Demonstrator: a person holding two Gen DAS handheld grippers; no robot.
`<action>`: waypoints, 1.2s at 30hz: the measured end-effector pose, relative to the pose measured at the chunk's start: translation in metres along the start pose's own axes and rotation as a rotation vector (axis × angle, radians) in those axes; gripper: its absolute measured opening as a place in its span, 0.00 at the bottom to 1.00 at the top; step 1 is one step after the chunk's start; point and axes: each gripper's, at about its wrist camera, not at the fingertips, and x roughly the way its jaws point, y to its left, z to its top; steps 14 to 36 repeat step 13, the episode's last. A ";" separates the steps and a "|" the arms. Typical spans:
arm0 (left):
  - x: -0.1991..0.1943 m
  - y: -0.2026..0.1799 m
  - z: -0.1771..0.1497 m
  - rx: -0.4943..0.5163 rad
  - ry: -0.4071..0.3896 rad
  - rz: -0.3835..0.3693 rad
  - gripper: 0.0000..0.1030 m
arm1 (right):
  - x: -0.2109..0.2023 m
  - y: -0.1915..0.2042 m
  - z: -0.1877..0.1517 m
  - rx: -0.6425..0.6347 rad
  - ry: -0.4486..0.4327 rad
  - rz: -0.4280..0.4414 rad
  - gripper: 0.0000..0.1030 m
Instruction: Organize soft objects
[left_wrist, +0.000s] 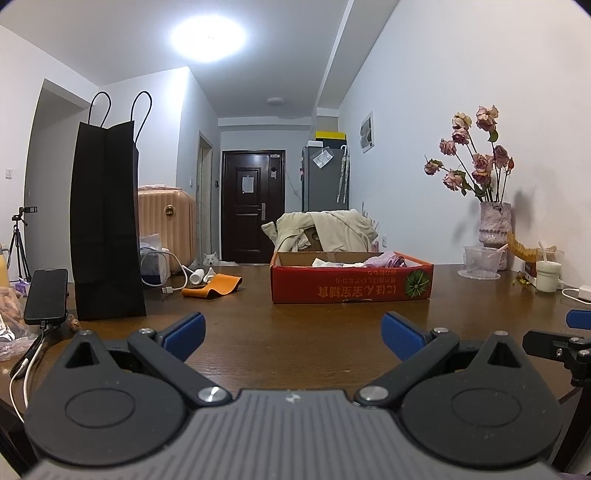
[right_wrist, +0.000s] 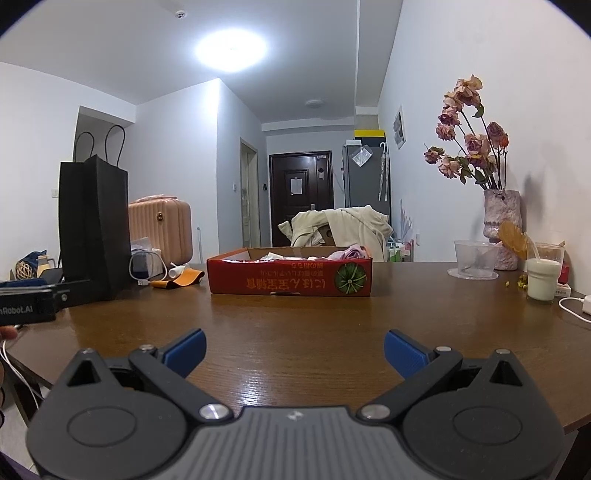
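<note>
On the brown table: one shallow red cardboard box, one tall black paper bag, one vase of dried roses, two clear plastic cups. Inside the box, far side of the table: a low heap of soft objects, lilac and white, crumpled. Left gripper and right gripper both spread wide, holding nothing, well short of the box.

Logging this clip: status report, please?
Left gripper open, empty. Right gripper open, empty. Soft items sit in red cardboard box across table. Path to box clear.
</note>
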 end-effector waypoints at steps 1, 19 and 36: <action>0.000 0.000 0.000 0.001 -0.002 -0.001 1.00 | -0.001 0.001 -0.001 0.000 -0.001 -0.001 1.00; -0.002 0.000 -0.001 0.012 -0.009 -0.009 1.00 | 0.001 0.001 -0.001 -0.006 0.011 -0.002 1.00; -0.002 0.000 -0.001 0.012 -0.009 -0.009 1.00 | 0.001 0.001 -0.001 -0.006 0.011 -0.002 1.00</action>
